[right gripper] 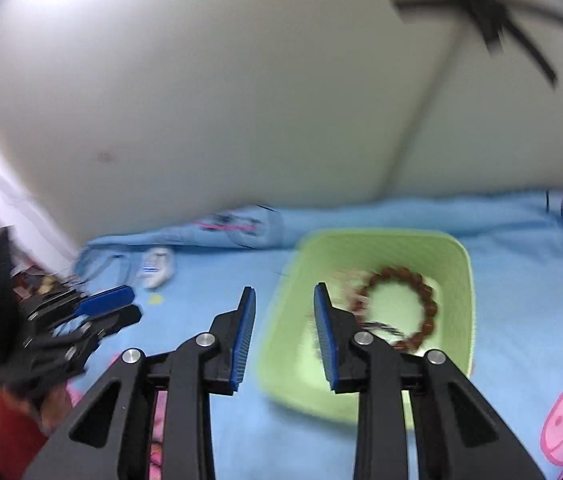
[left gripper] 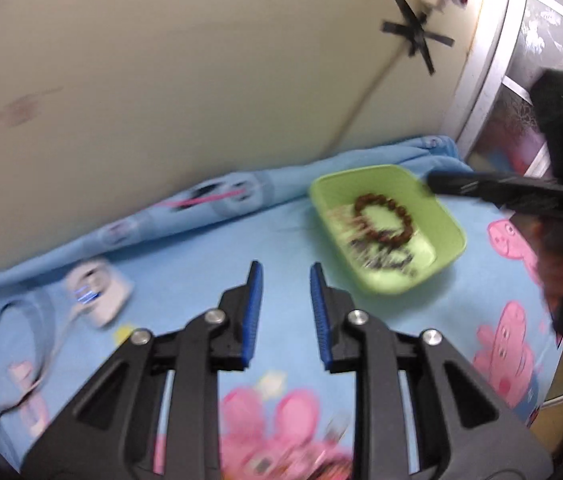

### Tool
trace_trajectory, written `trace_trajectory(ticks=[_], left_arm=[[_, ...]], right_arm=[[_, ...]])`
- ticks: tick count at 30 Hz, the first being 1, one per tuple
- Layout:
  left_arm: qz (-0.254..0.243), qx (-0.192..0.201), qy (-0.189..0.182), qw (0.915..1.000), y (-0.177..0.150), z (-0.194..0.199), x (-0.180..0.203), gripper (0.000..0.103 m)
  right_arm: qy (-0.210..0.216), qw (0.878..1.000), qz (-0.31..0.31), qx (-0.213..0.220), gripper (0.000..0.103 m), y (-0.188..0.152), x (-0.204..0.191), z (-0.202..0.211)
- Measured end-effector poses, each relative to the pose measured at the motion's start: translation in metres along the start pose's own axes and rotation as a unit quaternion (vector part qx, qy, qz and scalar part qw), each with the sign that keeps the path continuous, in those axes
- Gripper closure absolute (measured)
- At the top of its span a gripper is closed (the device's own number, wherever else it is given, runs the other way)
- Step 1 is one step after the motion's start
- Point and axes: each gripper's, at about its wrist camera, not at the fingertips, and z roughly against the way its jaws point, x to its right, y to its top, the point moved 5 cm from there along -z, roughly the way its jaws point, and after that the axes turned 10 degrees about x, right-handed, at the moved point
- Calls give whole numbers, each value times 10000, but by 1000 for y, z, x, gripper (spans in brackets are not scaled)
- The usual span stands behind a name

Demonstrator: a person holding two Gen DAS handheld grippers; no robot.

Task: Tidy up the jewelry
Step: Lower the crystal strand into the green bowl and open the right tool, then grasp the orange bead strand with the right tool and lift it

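Note:
A green tray sits on the blue cartoon cloth, also in the right wrist view. In it lies a brown bead bracelet, with a dark, blurred piece of jewelry beside it. My left gripper is open and empty, above the cloth to the left of the tray; it also shows in the right wrist view. My right gripper is open and empty over the tray's left rim; in the left wrist view it reaches over the tray's far right corner.
A white charger with cable lies on the cloth at the left. A wall rises close behind, with black tape strips. A shelf unit stands at the right.

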Motion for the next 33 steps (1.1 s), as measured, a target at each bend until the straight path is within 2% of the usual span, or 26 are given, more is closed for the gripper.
trace_trajectory(ticks=[1, 3, 6, 10, 14, 18, 22, 24, 26, 28, 29, 31, 32, 33], left_arm=[[10, 4, 149, 9999, -12, 17, -12, 80], [92, -42, 322, 9994, -32, 36, -27, 72], [383, -244, 382, 9982, -79, 57, -46, 71], [713, -455, 191, 9962, -128, 64, -52, 71], [820, -331, -163, 9959, -159, 76, -27, 71], [553, -179, -296, 9979, -182, 94, 3, 71], [209, -263, -289, 9990, -206, 98, 26, 71], [32, -350, -230, 9991, -216, 93, 31, 71], [36, -472, -199, 9987, -223, 85, 32, 71], [72, -577, -62, 9983, -228, 74, 27, 71], [66, -498, -53, 9987, -227, 73, 25, 71], [138, -487, -12, 9987, -225, 70, 22, 82], [179, -499, -8, 9986, -225, 70, 20, 94], [258, -513, -38, 9983, -224, 69, 16, 100]], right_arm=[[247, 9994, 197, 137, 94, -6, -20, 16], [607, 9969, 483, 121, 94, -15, -44, 22], [826, 9930, 816, -191, 94, -52, -74, 18], [1009, 9810, 1366, -942, 101, -116, -115, -15], [1007, 9700, 1727, -1381, 101, -149, -142, -48], [978, 9586, 2007, -1770, 101, -166, -154, -66], [991, 9574, 1852, -1979, 100, -177, -149, -75], [1082, 9585, 1646, -2059, 97, -179, -150, -77], [1154, 9581, 1513, -2141, 87, -182, -152, -80], [1203, 9563, 1565, -2158, 82, -185, -158, -80], [1187, 9549, 1660, -2157, 80, -187, -160, -80], [1060, 9513, 1988, -2103, 80, -193, -166, -83], [1027, 9494, 2158, -2037, 81, -195, -169, -84], [977, 9462, 2368, -1977, 88, -197, -172, -84]])
